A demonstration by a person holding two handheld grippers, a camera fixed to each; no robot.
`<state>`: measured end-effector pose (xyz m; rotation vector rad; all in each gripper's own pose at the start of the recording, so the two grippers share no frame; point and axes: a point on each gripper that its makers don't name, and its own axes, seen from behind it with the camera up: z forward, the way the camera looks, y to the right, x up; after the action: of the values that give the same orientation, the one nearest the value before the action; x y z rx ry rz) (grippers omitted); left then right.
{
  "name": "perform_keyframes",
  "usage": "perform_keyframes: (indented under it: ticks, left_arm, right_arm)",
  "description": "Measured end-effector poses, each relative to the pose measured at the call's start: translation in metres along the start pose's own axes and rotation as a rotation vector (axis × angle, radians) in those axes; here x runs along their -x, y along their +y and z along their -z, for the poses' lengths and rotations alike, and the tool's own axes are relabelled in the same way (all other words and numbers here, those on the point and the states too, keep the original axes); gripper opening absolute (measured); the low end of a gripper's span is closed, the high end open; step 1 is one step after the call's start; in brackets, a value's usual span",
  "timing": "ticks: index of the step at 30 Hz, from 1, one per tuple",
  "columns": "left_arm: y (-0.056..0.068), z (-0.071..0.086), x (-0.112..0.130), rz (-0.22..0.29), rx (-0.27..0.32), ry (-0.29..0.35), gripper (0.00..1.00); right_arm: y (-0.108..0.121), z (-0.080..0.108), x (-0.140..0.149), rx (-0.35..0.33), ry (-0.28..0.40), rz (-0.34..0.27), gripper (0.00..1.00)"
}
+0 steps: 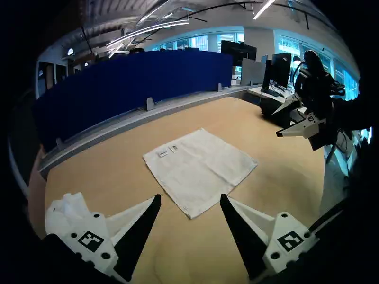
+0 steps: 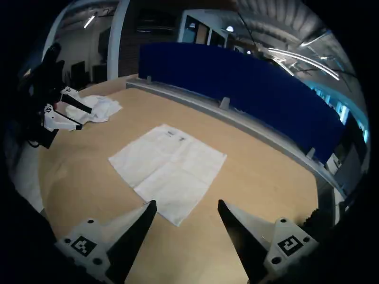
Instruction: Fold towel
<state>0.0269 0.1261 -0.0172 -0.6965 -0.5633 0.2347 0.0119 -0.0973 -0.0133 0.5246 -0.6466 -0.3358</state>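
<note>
On the wooden table (image 1: pixel 279 189), a white towel (image 1: pixel 199 168) lies spread flat; the left gripper (image 1: pixel 189 196) and right gripper (image 2: pixel 184 202) hover near its corners, both spread wide, empty.

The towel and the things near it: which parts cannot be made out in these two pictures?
Tags on the towel: too small in both views to make out.
Underside of the towel: hidden, since it lies flat on the table.
Crumpled cloth: in the left gripper view its lower part is behind a finger of the left gripper; in the right gripper view that gripper covers its near edge.
</note>
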Motion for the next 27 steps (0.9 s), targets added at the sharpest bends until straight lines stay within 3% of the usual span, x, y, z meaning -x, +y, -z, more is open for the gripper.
perform_keyframes:
  ticks: [8, 17, 27]
  left_arm:
    - [0.003, -0.036, 0.038, -0.011, 0.031, -0.076, 0.93]
    - [0.002, -0.069, 0.058, -0.006, 0.058, -0.127, 0.92]
    - [0.006, -0.094, 0.089, 0.0, 0.095, -0.204, 0.93]
  right_arm:
    - [-0.006, -0.033, 0.028, -0.038, -0.039, -0.01, 1.0]
    - [-0.011, -0.06, 0.054, -0.064, -0.084, -0.011, 1.0]
    - [-0.016, -0.083, 0.08, -0.082, -0.122, -0.03, 1.0]
